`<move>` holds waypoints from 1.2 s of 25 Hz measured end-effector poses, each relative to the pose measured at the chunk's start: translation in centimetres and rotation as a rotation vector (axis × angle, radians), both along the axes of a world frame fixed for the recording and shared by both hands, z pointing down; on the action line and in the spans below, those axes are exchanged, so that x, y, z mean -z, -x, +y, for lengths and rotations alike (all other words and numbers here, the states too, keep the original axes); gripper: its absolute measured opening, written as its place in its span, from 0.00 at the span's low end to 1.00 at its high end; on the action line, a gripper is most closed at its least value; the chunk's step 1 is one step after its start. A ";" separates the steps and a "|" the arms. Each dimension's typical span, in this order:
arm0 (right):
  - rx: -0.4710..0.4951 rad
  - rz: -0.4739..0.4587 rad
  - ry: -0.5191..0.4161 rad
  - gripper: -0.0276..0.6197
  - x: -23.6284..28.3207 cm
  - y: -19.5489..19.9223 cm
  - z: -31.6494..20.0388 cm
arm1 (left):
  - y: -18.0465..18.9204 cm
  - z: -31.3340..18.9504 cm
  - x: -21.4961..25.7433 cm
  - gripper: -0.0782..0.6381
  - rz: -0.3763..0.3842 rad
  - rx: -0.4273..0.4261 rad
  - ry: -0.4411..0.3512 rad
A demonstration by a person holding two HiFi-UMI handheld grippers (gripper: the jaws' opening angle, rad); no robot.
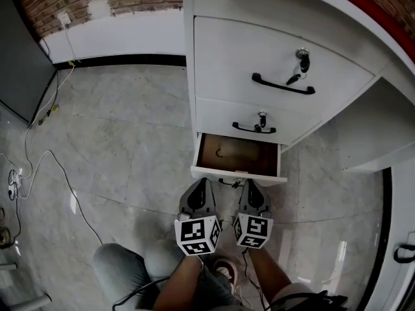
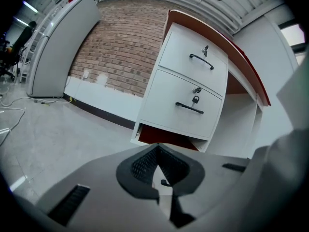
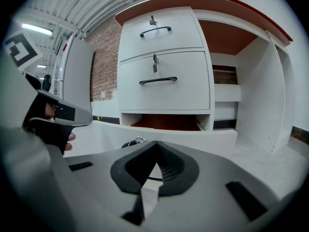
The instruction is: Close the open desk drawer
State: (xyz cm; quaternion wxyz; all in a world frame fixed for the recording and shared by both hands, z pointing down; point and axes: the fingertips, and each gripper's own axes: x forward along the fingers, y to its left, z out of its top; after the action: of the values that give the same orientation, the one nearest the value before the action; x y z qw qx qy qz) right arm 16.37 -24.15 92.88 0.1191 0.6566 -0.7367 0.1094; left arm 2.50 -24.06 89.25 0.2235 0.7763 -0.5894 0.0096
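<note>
The white desk's bottom drawer (image 1: 237,173) stands pulled out, its brown inside (image 1: 237,153) bare. Both grippers sit side by side on the floor side of the drawer front. My left gripper (image 1: 200,188) is shut, its tip at the front's left part. My right gripper (image 1: 252,186) is shut too, at the right part. I cannot tell whether either touches the panel. The left gripper view has the shut jaws (image 2: 157,149) below the open drawer (image 2: 161,137). Beyond the shut jaws (image 3: 155,146) in the right gripper view, the drawer front (image 3: 193,138) and its black handle with key (image 3: 133,142) lie very close.
Two shut upper drawers (image 1: 283,84) (image 1: 254,128) carry black handles and keys. The desk's knee space (image 1: 382,128) opens to the right. Cables (image 1: 39,167) trail over the grey floor at left, beside a dark panel (image 1: 16,50). The person's knee (image 1: 123,264) is below.
</note>
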 end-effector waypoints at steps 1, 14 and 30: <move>0.005 0.000 0.001 0.04 0.0 0.0 -0.2 | 0.2 0.0 0.1 0.12 0.003 0.007 -0.001; 0.021 -0.012 0.035 0.04 -0.1 -0.3 -1.3 | -1.2 0.3 1.1 0.12 0.019 -0.042 -0.025; 0.005 -0.025 0.047 0.04 -0.1 -0.5 -3.0 | -2.3 0.6 2.0 0.12 0.001 -0.079 -0.055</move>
State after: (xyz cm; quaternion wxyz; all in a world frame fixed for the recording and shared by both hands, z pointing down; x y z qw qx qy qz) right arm 16.85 -27.18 93.01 0.1256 0.6503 -0.7371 0.1346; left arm 4.82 -23.46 87.26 0.2019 0.8046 -0.5584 0.0020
